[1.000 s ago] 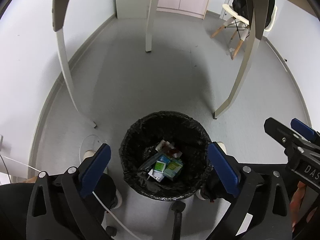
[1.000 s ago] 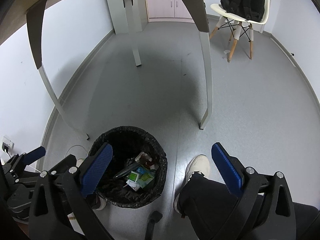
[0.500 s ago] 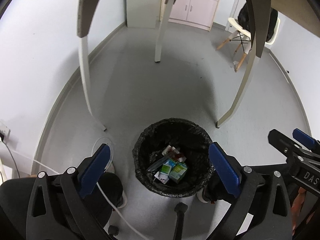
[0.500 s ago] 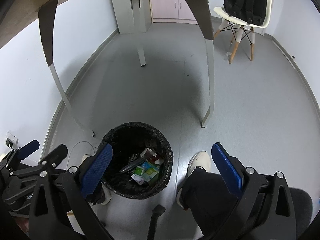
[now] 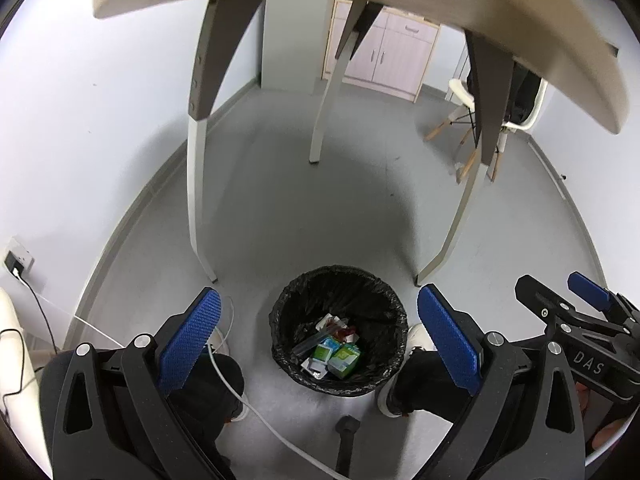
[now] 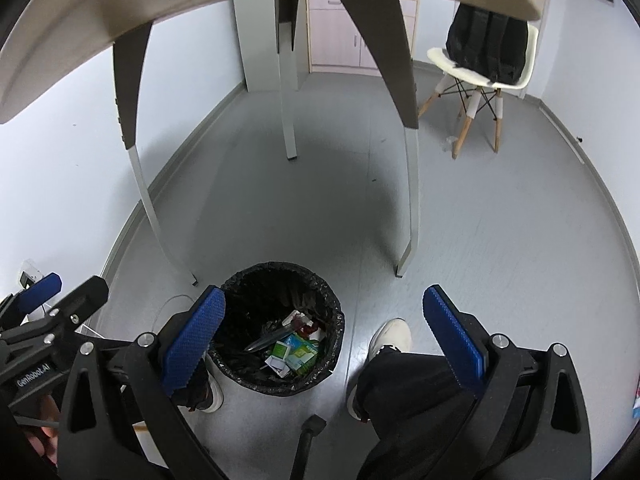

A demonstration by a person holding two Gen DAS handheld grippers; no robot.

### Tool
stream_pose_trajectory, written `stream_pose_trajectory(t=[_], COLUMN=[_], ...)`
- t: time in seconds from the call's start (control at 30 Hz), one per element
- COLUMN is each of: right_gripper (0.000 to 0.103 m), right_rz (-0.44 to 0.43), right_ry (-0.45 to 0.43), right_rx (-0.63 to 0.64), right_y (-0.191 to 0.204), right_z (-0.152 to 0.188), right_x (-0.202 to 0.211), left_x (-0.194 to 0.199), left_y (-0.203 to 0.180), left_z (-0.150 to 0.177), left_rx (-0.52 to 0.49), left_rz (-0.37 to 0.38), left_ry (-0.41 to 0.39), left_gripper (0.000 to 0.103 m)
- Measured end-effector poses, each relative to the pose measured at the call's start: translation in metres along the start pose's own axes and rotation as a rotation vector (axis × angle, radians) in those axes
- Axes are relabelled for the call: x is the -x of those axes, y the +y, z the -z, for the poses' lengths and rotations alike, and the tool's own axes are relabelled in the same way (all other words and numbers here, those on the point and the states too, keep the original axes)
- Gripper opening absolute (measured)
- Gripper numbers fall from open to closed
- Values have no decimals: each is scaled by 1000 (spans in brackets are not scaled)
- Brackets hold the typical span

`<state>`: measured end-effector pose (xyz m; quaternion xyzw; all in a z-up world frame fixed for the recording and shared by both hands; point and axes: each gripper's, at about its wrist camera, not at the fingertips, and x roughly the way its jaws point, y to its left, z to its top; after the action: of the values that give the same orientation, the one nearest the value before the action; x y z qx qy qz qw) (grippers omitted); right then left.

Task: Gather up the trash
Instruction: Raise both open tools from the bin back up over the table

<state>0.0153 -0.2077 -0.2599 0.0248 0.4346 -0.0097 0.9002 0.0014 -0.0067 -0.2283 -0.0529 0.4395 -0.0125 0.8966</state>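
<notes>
We look down on a grey floor (image 5: 320, 208) with the pale underside of the desk (image 5: 360, 4) arching over the top of both views, its legs coming down around a shaded patch. Past the desk, a white chair (image 6: 480, 72) on wooden legs carries a black backpack (image 6: 486, 48), and a cabinet (image 5: 384, 56) with pale doors stands against the far wall.

Near our feet stands the bin (image 5: 338, 284), round and lined with a black bag, upright on the floor between a white shoe (image 6: 390, 338) on the right and our dark trouser legs. Inside it lies the trash (image 5: 330, 352): green and white cartons, a scrap of red wrapper and a dark pen-like stick, all resting at the bottom.

Our left tool (image 5: 318, 340) hangs above the bin with its blue pads spread wide, one to each side of the rim, holding nothing and touching nothing. Our right tool (image 6: 324, 334) is likewise spread wide and empty, its left pad over the bin's near edge and its right pad over our trouser leg. Each tool shows at the edge of the other's view.

A white cable (image 5: 256, 404) trails across the floor by the left leg towards a wall socket (image 5: 18, 258).
</notes>
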Motion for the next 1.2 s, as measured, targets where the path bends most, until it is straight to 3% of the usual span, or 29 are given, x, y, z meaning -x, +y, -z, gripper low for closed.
stream_pose_trajectory(t=[0.53, 1.2], right_gripper=[95, 95], right_rz=[-13, -5], right_ry=[-153, -312], right_rx=[15, 37], right_y=[-1, -11], right_z=[-11, -63], right_x=[88, 182], left_x=[75, 155], left_y=[-15, -31], left_z=[-10, -75], left_rx=[-29, -46], left_rz=[15, 18], left_ry=[-104, -217], left_gripper=[97, 97])
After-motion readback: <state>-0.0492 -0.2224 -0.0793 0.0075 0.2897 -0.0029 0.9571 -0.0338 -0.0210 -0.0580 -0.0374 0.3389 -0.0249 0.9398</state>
